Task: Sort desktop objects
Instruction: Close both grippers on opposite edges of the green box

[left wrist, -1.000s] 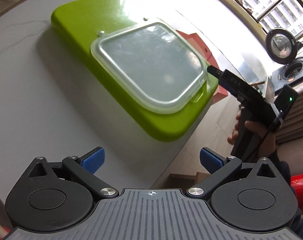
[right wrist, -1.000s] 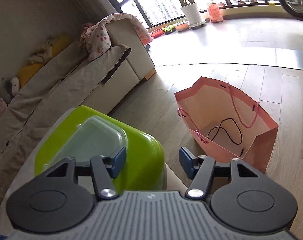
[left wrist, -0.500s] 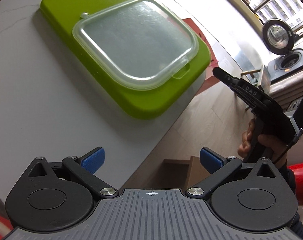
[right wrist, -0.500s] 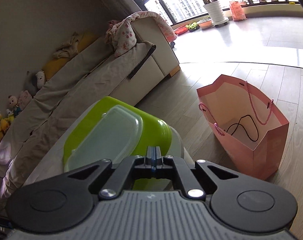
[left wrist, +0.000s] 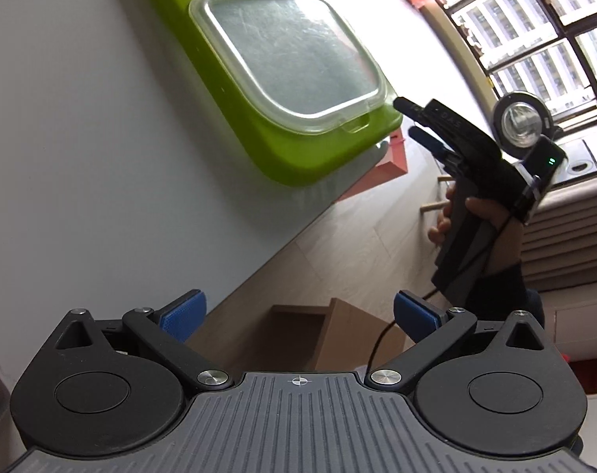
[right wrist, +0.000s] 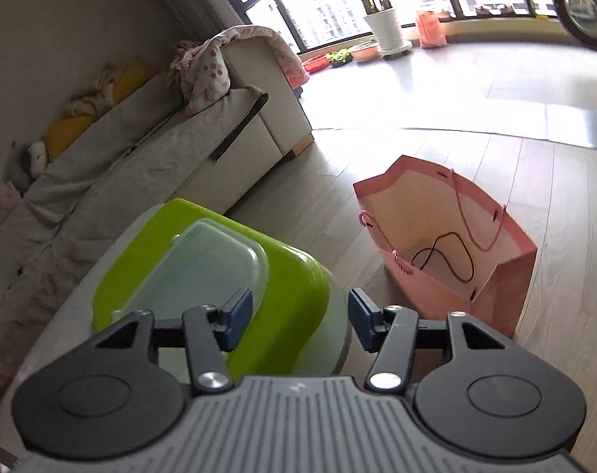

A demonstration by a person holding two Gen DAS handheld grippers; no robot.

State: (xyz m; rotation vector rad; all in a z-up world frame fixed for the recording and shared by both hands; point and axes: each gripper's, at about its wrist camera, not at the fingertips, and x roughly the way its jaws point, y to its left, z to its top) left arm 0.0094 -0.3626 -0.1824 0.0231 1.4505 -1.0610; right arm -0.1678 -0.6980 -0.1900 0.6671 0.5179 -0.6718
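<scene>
A clear plastic lid [left wrist: 286,63] lies flat on a lime green tray [left wrist: 298,153] at the edge of the grey round table [left wrist: 81,149]. Both also show in the right wrist view, the lid [right wrist: 203,268] on the tray [right wrist: 294,307]. My left gripper [left wrist: 296,315] is open and empty, held back over the table edge, well short of the tray. My right gripper [right wrist: 300,315] is open and empty, just off the tray's near corner. It also shows in the left wrist view [left wrist: 410,120], beside the tray's corner.
A pink paper bag [right wrist: 448,244] with a black cable inside stands open on the wooden floor to the right of the table. A grey sofa [right wrist: 160,149] with cloths and toys lies beyond. A brown box [left wrist: 330,335] sits under the table edge.
My right gripper shut half a second ago and has opened again near the tray's corner. My left gripper has pulled back and turned; the tray now sits farther up its view.
</scene>
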